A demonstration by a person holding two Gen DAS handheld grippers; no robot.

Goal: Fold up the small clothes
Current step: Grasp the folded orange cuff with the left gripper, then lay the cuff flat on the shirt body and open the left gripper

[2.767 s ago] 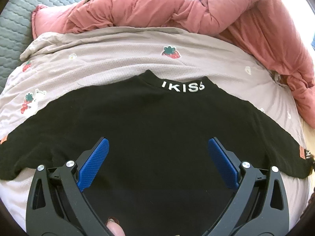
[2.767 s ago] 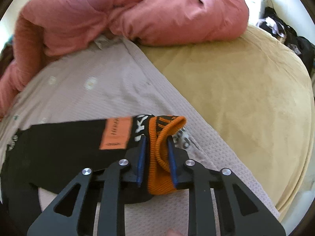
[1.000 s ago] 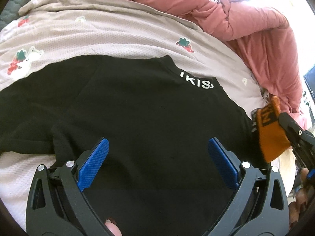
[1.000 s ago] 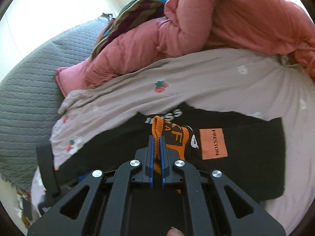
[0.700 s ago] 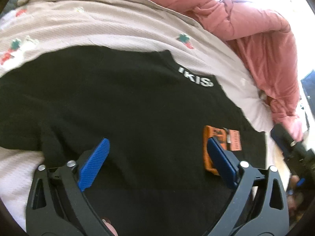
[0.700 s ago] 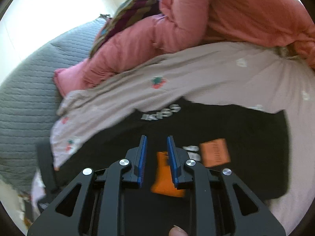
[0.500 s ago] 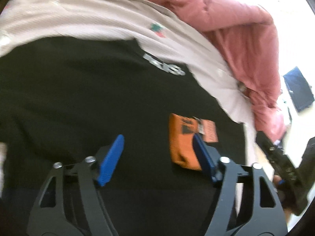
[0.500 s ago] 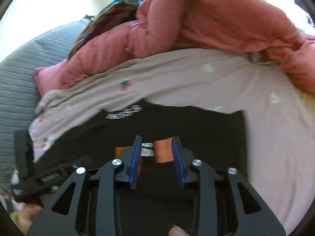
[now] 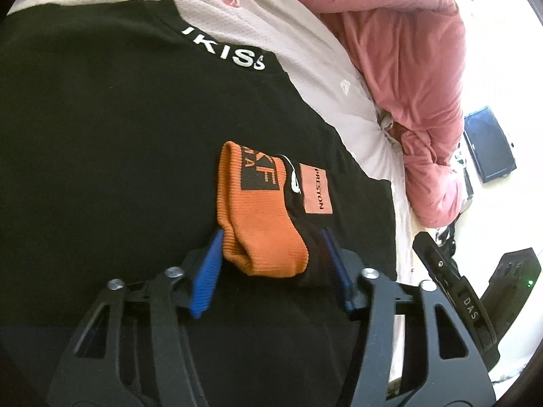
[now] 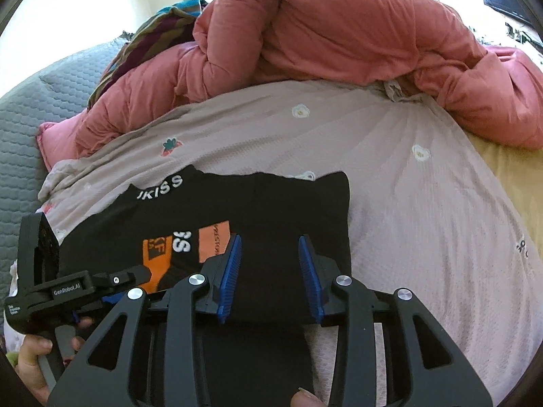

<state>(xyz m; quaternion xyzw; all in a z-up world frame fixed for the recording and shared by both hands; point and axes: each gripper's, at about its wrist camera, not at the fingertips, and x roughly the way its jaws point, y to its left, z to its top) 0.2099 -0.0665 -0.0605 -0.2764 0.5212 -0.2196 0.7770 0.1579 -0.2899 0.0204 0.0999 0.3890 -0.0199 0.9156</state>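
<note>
A black sweater [image 9: 101, 129] with a white "UKISS" collar lies flat on the bed; it also shows in the right wrist view [image 10: 271, 210]. Its right sleeve is folded across the chest, ending in an orange ribbed cuff [image 9: 258, 224] beside an orange "PRESTON" patch [image 9: 317, 188]. My left gripper [image 9: 271, 247] is open, its blue fingers either side of the cuff's near end. My right gripper [image 10: 269, 264] is open and empty above the folded right side of the sweater. The cuff [image 10: 156, 254] shows to its left, with the left gripper [image 10: 112, 279] over it.
A mauve bedspread [image 10: 407, 203] with strawberry and flower prints lies under the sweater. A bunched pink duvet [image 10: 322, 40] fills the back and right. A grey quilted cushion [image 10: 17, 135] is at far left. A tan sheet [image 10: 509, 169] shows at right.
The right gripper carried the sleeve cuff across the sweater, opened and let it go, then drew back right. The left gripper moved right, narrowing around the cuff.
</note>
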